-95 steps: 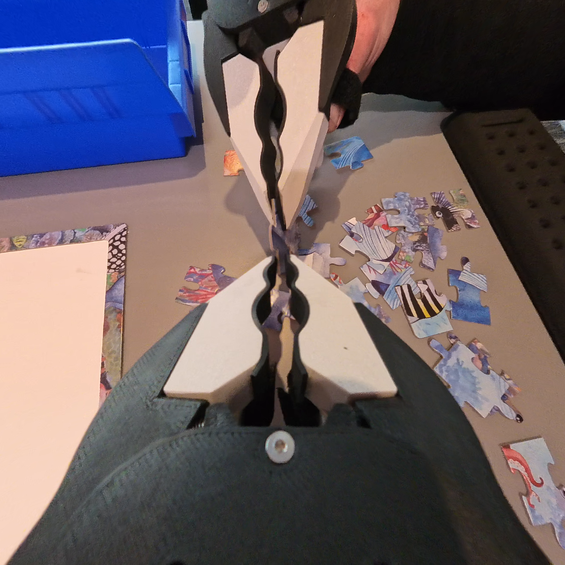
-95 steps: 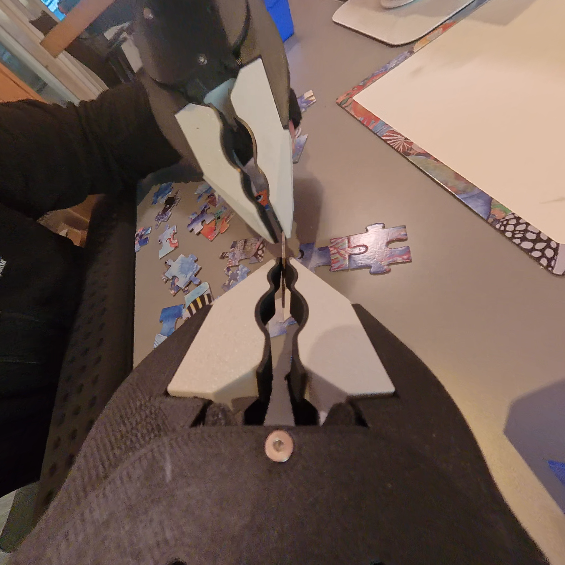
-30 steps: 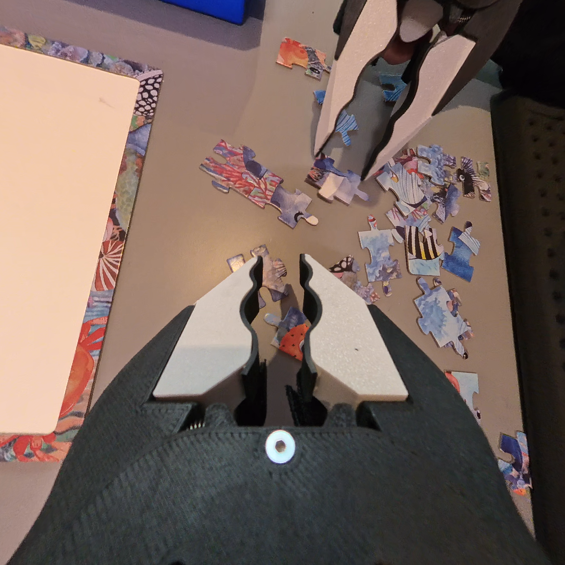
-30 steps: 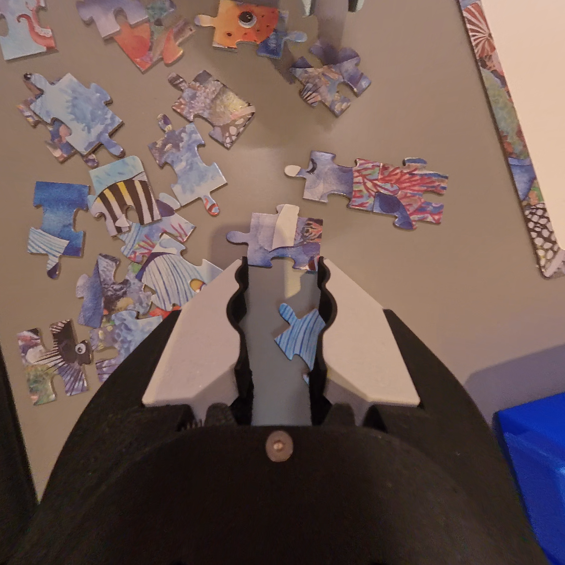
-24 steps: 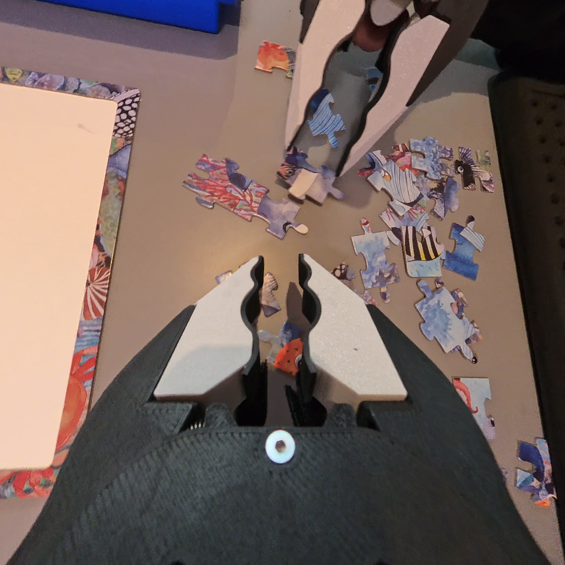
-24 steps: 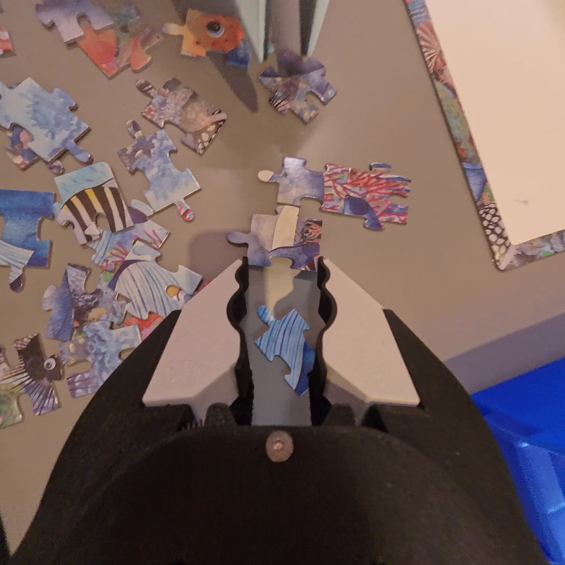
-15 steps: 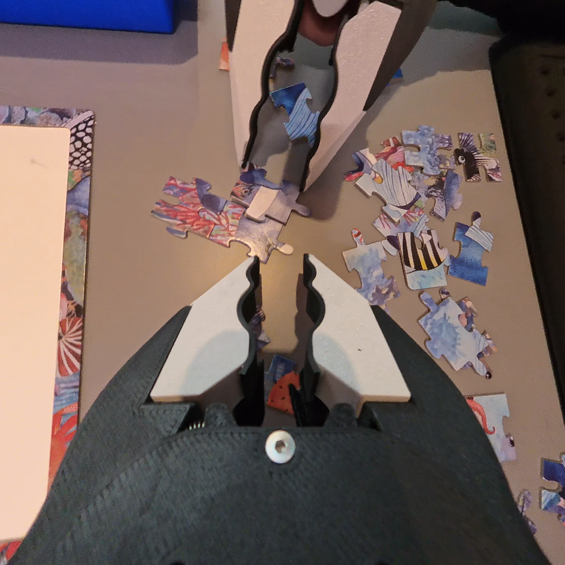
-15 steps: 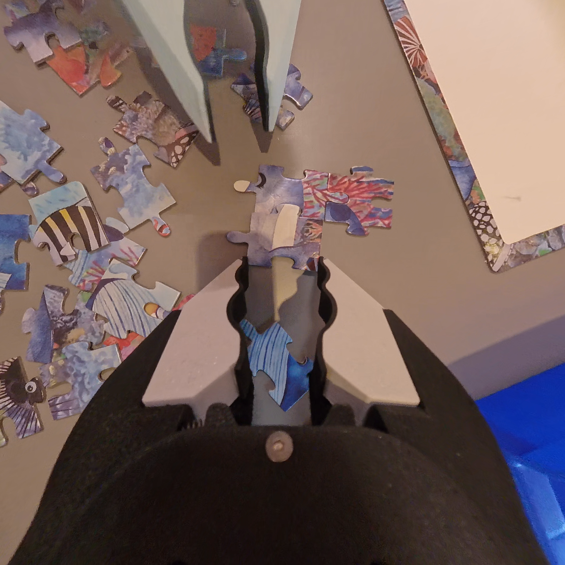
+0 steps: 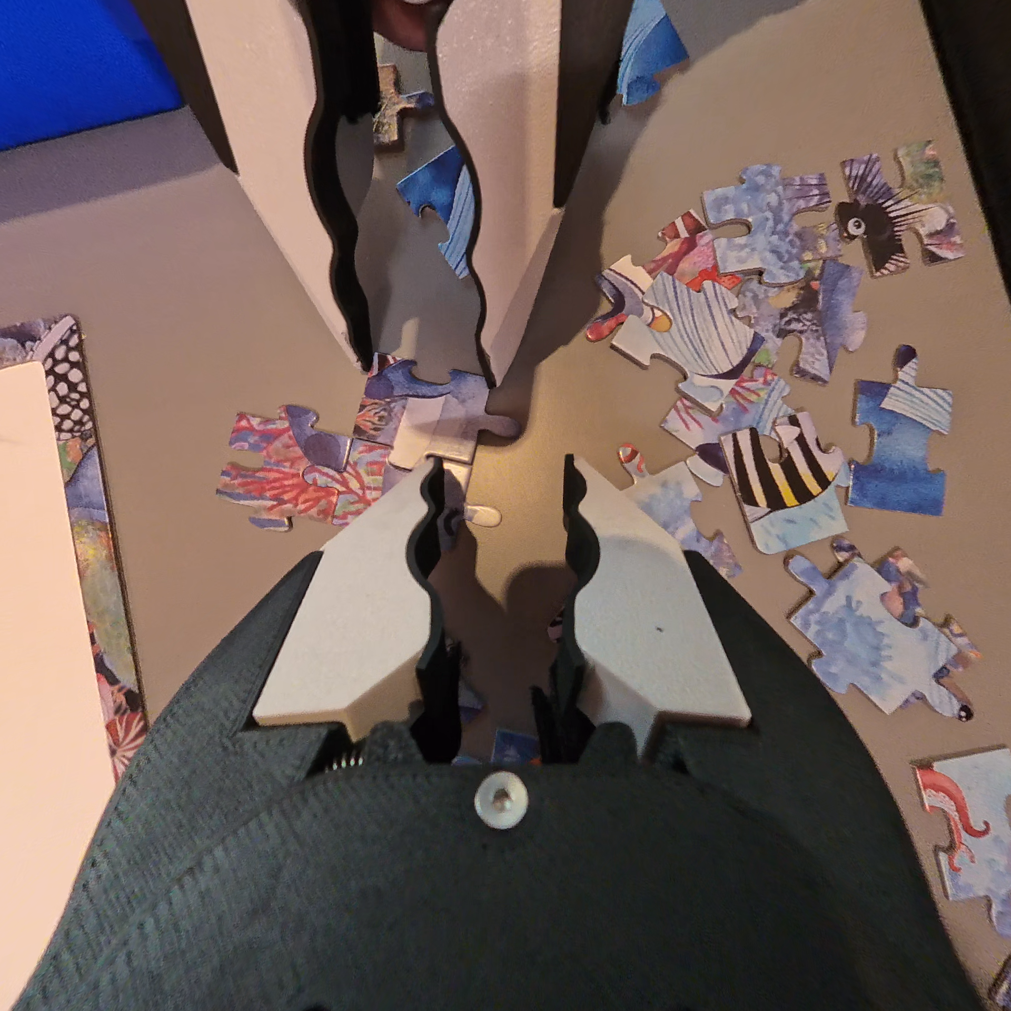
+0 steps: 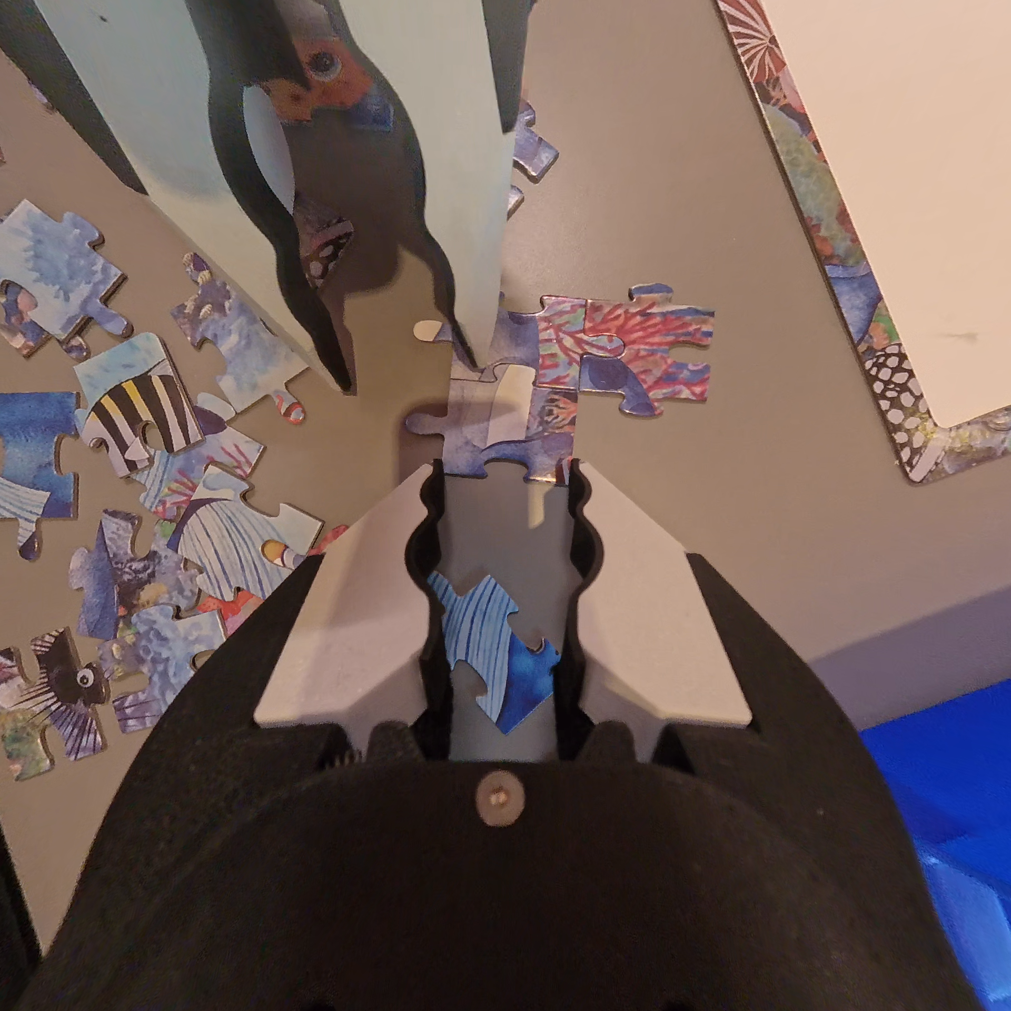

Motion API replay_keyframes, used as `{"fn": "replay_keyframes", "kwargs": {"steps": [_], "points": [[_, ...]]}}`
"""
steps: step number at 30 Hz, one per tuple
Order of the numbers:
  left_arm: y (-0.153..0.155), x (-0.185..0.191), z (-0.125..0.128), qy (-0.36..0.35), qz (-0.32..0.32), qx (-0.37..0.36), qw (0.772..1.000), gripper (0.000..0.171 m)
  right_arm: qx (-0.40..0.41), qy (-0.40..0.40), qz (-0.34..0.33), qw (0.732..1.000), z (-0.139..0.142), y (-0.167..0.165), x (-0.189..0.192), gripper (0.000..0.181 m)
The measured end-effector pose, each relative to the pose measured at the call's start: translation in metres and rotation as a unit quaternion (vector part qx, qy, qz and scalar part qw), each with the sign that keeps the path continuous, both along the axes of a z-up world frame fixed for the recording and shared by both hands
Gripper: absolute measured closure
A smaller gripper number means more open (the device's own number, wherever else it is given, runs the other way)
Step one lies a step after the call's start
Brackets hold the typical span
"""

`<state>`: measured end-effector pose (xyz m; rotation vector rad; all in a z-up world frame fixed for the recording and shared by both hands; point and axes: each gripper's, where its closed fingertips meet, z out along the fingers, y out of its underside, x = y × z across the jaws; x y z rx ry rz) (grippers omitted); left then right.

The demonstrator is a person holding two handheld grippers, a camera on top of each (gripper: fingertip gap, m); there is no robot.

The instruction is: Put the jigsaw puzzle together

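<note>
Both sets of tongs are hanging over the grey-brown worktop (image 9: 164, 262) with their jaws spread apart and nothing gripped. The left tongs (image 9: 500, 470) are pointing at a small joined cluster of cardboard jigsaw pieces printed with red coral and blue water (image 9: 350, 454), the left fingertip (image 9: 432, 470) lying over the cluster's near edge. The right tongs (image 10: 503, 470) are facing it from the far side, their tips sitting right at the edge of the blue-and-white piece (image 10: 503, 426) that is joined to the coral section. A loose blue striped piece (image 10: 492, 640) is lying on the worktop between the right tongs' fingers. To the left tongs' right, a scatter of loose pieces is spreading out, among them a black-and-yellow striped fish piece (image 9: 782, 481) and a dark spiky fish piece (image 9: 886, 224). The puzzle frame with its colourful reef border and blank pale centre (image 10: 875, 350) is lying well apart from the cluster, and a blue plastic bin (image 9: 71, 65) is standing beyond it.
</note>
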<state>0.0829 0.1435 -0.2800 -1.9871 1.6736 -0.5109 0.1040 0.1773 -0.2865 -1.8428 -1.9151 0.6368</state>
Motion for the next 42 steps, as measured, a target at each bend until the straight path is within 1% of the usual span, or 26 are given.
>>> {"fn": "replay_keyframes", "kwargs": {"steps": [7,17,21,25,30,35,40,42], "points": [[0.003,0.002,-0.004,-0.002,0.002,-0.006,1.0,0.124,0.002,-0.007,0.005,1.0,0.0,0.0,0.0,0.138],[0.004,0.002,-0.003,0.005,0.004,-0.009,1.0,0.123,-0.002,-0.013,0.009,1.0,0.0,0.0,-0.001,0.138],[0.012,-0.006,0.006,-0.002,0.02,0.007,1.0,0.122,-0.003,-0.01,0.01,1.0,0.0,0.0,0.0,0.138],[0.017,-0.018,0.009,0.007,0.033,0.014,0.999,0.121,-0.003,-0.011,0.011,1.0,0.0,0.0,0.001,0.138],[0.011,-0.02,0.004,0.007,0.025,0.008,1.0,0.126,-0.001,-0.014,0.01,1.0,0.0,0.0,0.002,0.138],[0.006,-0.017,-0.007,0.021,0.02,-0.002,1.0,0.124,-0.004,-0.013,0.011,1.0,0.0,0.0,0.001,0.138],[-0.004,-0.005,-0.006,0.003,0.023,-0.028,0.999,0.115,-0.003,-0.025,0.02,1.0,0.0,0.001,0.01,0.138],[-0.007,-0.002,-0.007,0.007,0.024,-0.023,0.999,0.114,-0.005,-0.033,0.031,0.999,0.0,0.0,0.015,0.138]]}}
